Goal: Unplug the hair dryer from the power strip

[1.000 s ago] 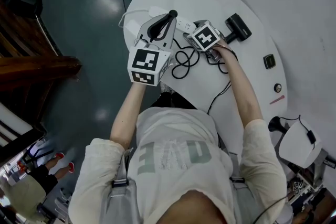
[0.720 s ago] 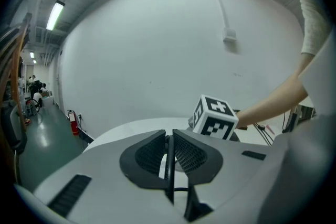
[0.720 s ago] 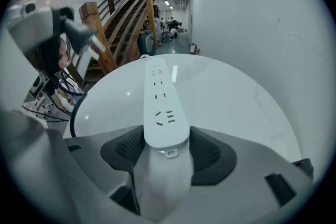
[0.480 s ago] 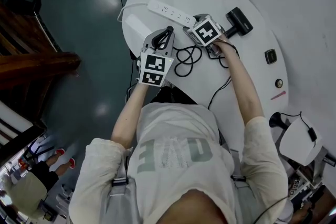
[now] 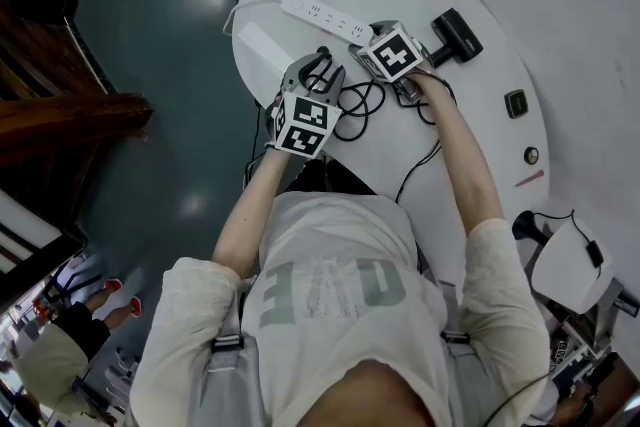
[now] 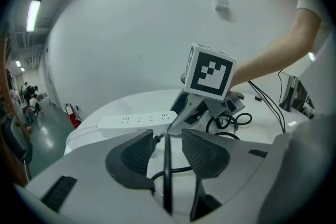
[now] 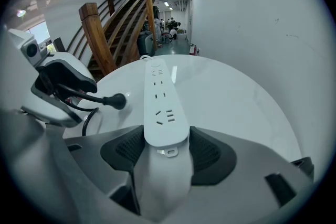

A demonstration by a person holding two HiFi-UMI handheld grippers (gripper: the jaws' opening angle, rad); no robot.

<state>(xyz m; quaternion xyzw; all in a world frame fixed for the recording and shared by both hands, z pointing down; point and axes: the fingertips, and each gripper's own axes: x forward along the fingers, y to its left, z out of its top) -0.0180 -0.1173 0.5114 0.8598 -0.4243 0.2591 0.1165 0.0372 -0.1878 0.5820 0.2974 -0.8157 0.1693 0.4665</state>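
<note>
Right gripper [image 7: 167, 138] is clamping the power strip [image 7: 161, 97] end, bare table [image 7: 236, 99] stretching beyond its fingers; left gripper [image 6: 167, 140] is opening around the cord [image 6: 166, 170].

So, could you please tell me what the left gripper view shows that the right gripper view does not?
Only the left gripper view: the left gripper, jaws opening, black cord loose between them, plus the other gripper's marker cube. Only the right gripper view: the right gripper shut on the power strip at its end, and a wooden staircase. Both: the power strip on the white table.
</note>
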